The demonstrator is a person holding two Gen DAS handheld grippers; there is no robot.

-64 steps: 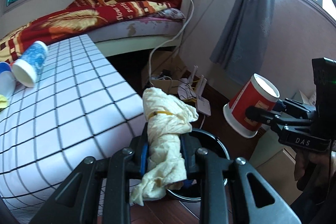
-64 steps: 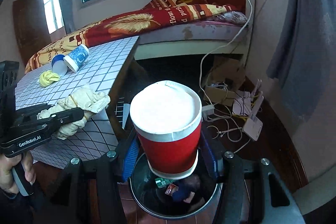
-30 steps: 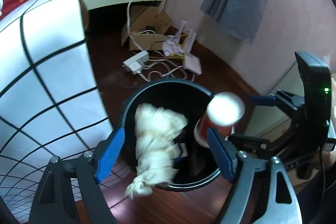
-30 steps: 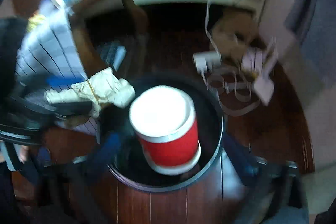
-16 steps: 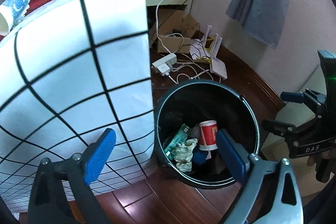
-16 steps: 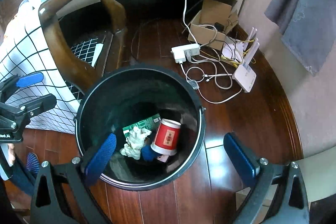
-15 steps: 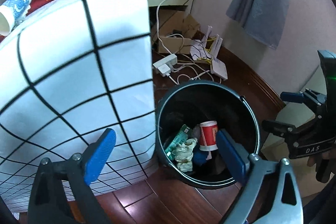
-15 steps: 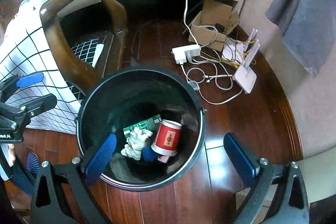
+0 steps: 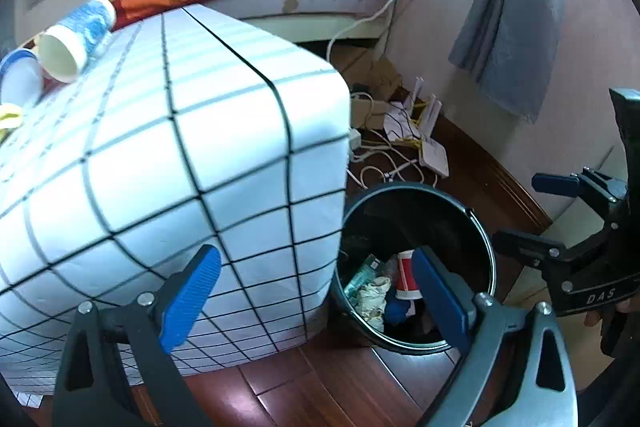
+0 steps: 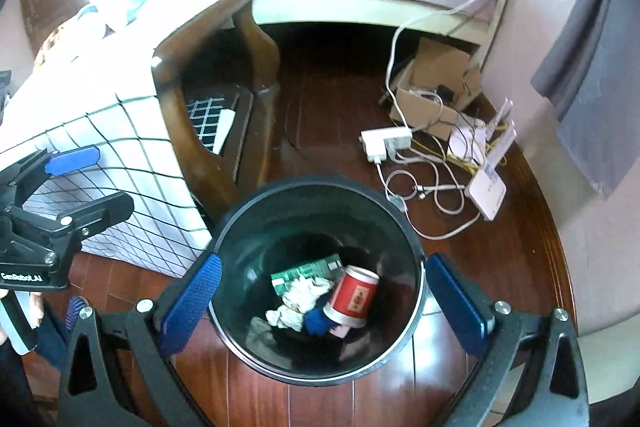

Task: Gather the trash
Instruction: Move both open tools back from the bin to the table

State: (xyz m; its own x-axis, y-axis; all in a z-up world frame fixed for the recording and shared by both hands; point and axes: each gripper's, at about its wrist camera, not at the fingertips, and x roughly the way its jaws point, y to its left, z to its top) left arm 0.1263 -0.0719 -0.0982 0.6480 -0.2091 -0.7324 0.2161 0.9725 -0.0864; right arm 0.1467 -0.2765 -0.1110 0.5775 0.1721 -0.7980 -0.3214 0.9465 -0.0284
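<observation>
Checked tablecloth (image 9: 168, 147), left of frame, bears a blue paper cup (image 9: 76, 39) at upper left. Cables and router (image 10: 486, 193): floor, upper right. Black bin (image 10: 240, 339), lower centre, holds red cup (image 10: 352, 297), crumpled tissue (image 10: 298, 301), green packet (image 10: 308, 269). Left gripper (image 9: 316, 291) and right gripper (image 10: 320, 301): jaws spread wide, empty, trash lying below between them.
</observation>
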